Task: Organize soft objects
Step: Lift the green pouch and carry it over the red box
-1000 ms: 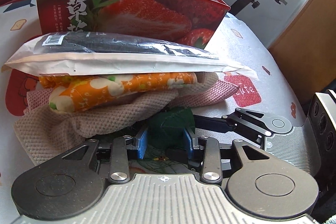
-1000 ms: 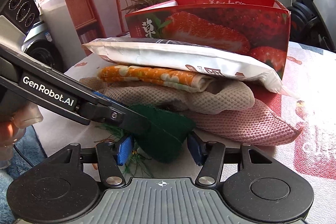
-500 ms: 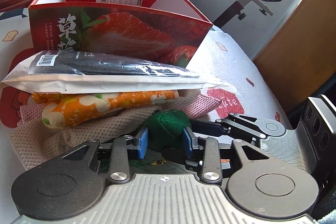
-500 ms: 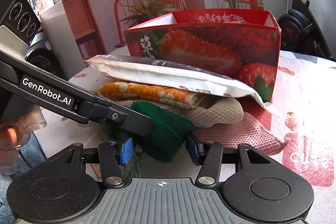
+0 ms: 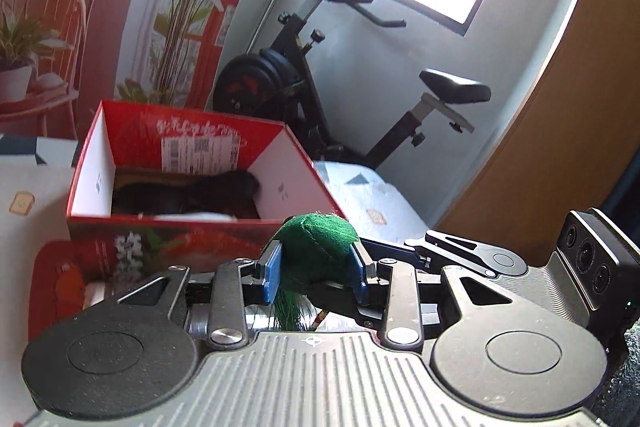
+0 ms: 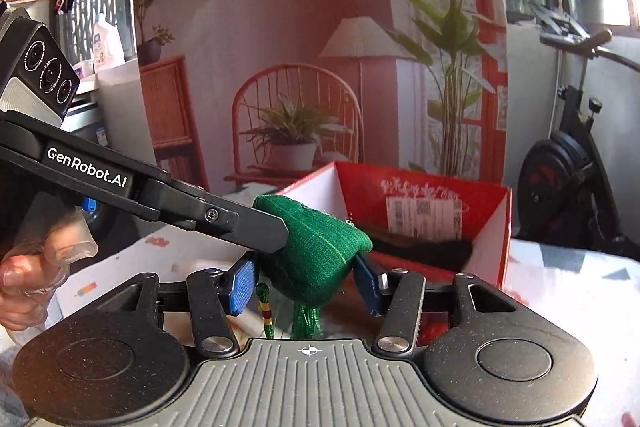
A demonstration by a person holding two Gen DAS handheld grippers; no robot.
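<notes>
your left gripper (image 5: 316, 269) is clenched on the green pouch (image 5: 318, 247), blue pads (image 5: 273, 273) pressed into both its sides. your right gripper (image 6: 306, 281) grasps the same pouch (image 6: 316, 255) from the other side, and the left one's finger crosses in front of it there. the pouch hangs in the air between them, tassel dangling below, near the open red box (image 5: 92, 163) on the table (image 5: 24, 183). something dark lies inside the box.
</notes>
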